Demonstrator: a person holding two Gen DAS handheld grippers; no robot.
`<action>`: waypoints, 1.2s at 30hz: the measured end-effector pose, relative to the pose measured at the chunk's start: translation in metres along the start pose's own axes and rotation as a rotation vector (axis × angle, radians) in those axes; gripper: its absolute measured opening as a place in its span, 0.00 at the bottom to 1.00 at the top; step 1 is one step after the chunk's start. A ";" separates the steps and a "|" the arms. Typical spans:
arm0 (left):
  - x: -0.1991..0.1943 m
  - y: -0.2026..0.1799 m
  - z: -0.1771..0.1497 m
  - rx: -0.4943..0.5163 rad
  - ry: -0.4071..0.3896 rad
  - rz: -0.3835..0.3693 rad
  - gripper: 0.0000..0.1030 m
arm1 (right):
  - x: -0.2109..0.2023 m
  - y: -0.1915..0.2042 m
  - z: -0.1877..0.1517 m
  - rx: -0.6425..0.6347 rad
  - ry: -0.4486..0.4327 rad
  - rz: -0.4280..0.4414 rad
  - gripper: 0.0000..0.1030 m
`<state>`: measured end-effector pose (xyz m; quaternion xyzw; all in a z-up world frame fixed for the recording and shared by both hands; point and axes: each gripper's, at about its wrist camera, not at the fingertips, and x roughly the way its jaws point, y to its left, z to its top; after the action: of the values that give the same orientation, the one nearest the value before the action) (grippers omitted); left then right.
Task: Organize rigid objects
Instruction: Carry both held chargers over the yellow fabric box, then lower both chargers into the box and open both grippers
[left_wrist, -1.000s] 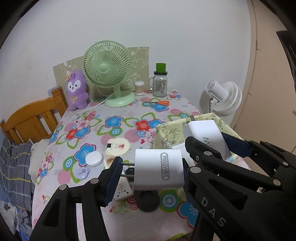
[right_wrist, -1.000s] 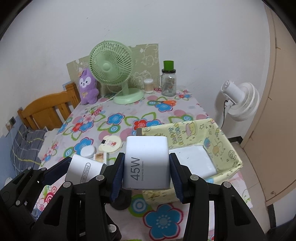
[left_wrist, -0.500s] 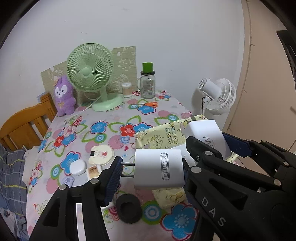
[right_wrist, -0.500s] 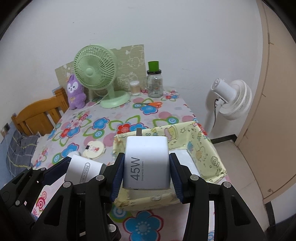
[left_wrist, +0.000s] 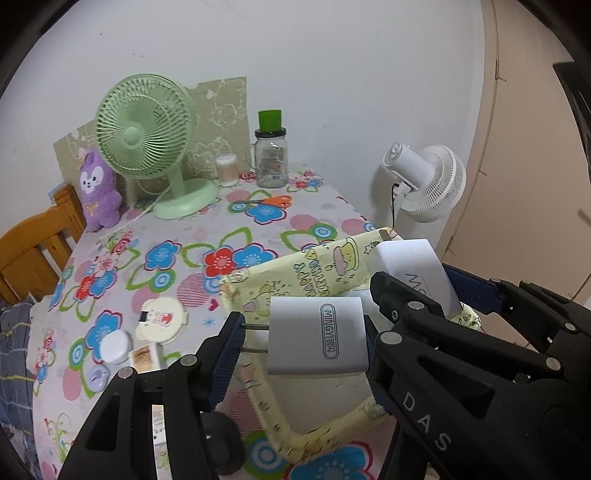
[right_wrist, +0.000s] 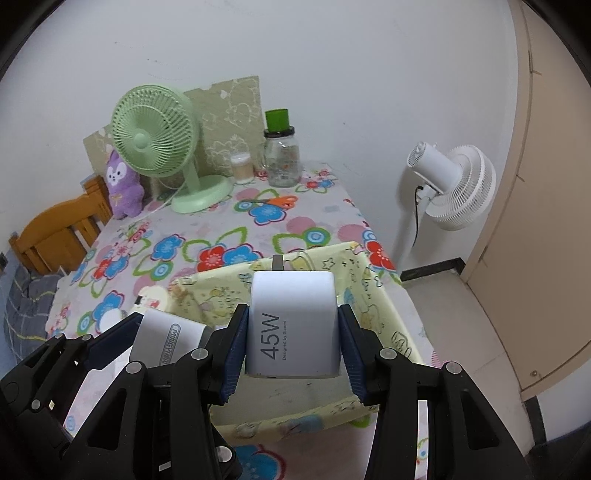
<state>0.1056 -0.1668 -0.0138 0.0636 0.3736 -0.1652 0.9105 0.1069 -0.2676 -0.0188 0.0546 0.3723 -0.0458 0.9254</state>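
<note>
Gripping chargers (left_wrist: 319, 338) — both tools (right_wrist: 291, 341) — above basket (right_wrist: 373, 291)

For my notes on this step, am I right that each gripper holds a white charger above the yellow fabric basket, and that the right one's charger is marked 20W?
Nearly: the marking is wrong. In the right wrist view, the charger in the right gripper reads 45W, not 20W. The rest stands: the left gripper holds the other white charger, both above the yellow fabric basket.

You get soft, even indoor light from above, with no hard shadows. Both fisheye views bend straight lines toward dark vignetted corners. The pale plain wall (left_wrist: 332, 74) looks slightly grainy. The white plastic charger block (right_wrist: 291, 325) shows mild glare but sharp print.
</note>
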 end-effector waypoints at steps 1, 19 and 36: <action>0.004 -0.002 0.001 0.002 0.006 -0.004 0.61 | 0.003 -0.002 0.001 0.001 0.004 -0.002 0.48; 0.066 -0.016 0.012 0.029 0.075 0.023 0.61 | 0.064 -0.029 0.011 0.001 0.112 0.015 0.49; 0.088 -0.018 0.015 0.006 0.199 -0.001 0.80 | 0.088 -0.031 0.015 -0.007 0.152 0.030 0.49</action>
<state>0.1682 -0.2093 -0.0644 0.0820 0.4616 -0.1597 0.8688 0.1762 -0.3044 -0.0710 0.0603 0.4406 -0.0265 0.8953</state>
